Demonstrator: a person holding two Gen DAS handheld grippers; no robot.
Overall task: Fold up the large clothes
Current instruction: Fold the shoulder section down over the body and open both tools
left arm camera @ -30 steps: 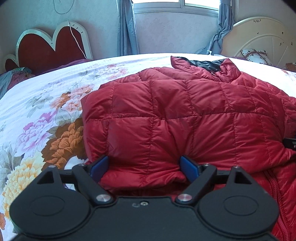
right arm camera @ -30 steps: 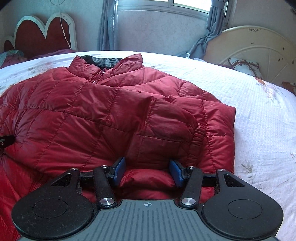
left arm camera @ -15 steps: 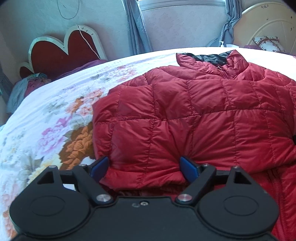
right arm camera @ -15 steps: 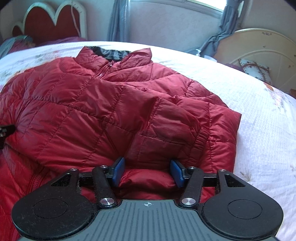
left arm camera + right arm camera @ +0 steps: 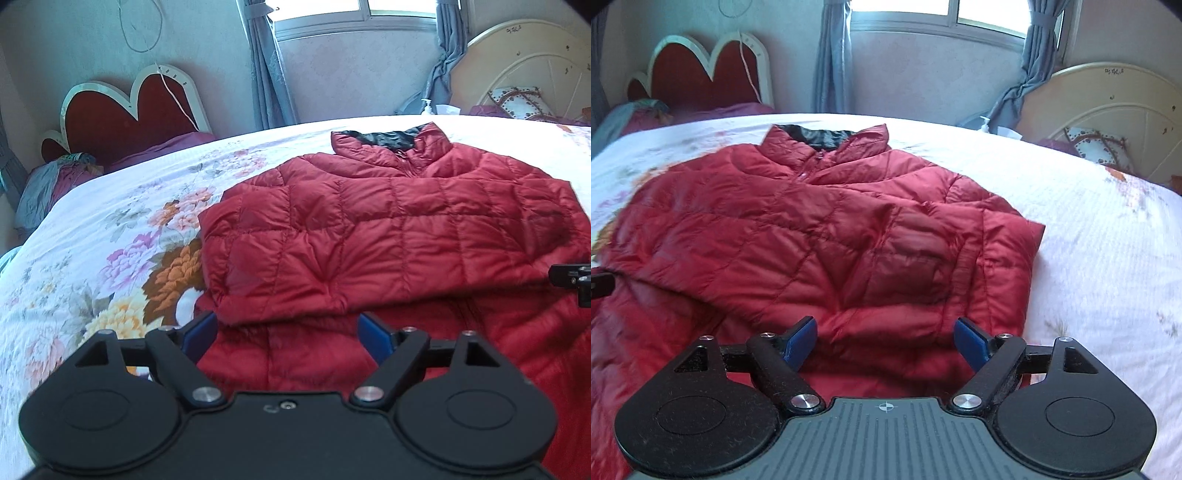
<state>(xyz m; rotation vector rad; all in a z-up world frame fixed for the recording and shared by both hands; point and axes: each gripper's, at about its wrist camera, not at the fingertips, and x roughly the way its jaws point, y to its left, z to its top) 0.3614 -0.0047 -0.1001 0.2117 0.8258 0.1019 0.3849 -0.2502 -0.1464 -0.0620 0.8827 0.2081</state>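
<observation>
1. Bedspread (image 5: pixel 110 236), white with a flower print, covers one bed and carries everything else; one heart-shaped red headboard (image 5: pixel 129 107) stands behind it at the wall, and one round cream headboard (image 5: pixel 1108 110) leans at the far right.
2. One red quilted jacket (image 5: pixel 369 236) lies spread on the bedspread, collar with its black lining toward the window, both sleeves folded in across the chest; its lower part reaches toward both cameras.
3. Two curtains (image 5: pixel 831 55) hang tied at either side of the one window.
4. Two grippers tilt down at the jacket from its hem side. The left gripper (image 5: pixel 286 334) hangs over the hem on the flowered side, jaws spread wide, nothing clamped; the folded sleeve's edge lies just beyond its blue pads (image 5: pixel 199 332).
5. The right gripper (image 5: pixel 884 341) is over the other side of the hem; its jaws have just been opening and stand wide, puffy red fabric lying between the blue pads (image 5: pixel 801 338) without being pressed. Its tip shows at the left view's right edge.
</observation>
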